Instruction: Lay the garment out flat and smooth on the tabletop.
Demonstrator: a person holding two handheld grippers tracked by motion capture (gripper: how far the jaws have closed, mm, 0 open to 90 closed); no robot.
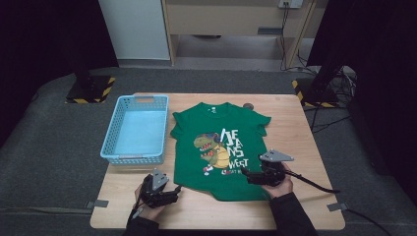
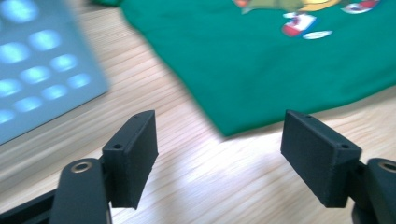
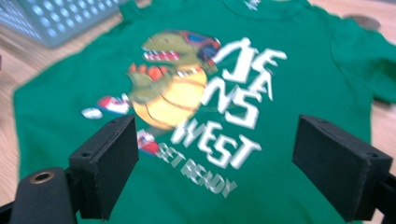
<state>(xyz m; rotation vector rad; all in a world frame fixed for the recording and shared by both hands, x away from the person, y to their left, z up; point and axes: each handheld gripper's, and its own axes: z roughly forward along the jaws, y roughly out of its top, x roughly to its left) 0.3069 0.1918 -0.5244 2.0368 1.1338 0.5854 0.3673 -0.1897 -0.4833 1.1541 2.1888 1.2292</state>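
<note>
A green T-shirt (image 1: 223, 147) with a dinosaur print and white lettering lies flat, front up, in the middle of the wooden table (image 1: 295, 132). My left gripper (image 1: 175, 189) rests near the front edge, just off the shirt's lower left corner. In the left gripper view it (image 2: 219, 128) stands open over bare wood, with the shirt's hem corner (image 2: 261, 79) just ahead of the jaws. My right gripper (image 1: 245, 173) sits at the shirt's lower right, pointing left across the fabric. In the right gripper view it (image 3: 217, 135) is open, its jaws either side of the lettering on the shirt (image 3: 299, 84), pinching nothing.
A light blue plastic basket (image 1: 109, 142) stands empty at the table's left, close to the shirt's left sleeve; its perforated wall (image 2: 37, 70) is near my left gripper. A small dark round object (image 1: 248, 105) lies by the shirt's right shoulder. Cables trail off the right side.
</note>
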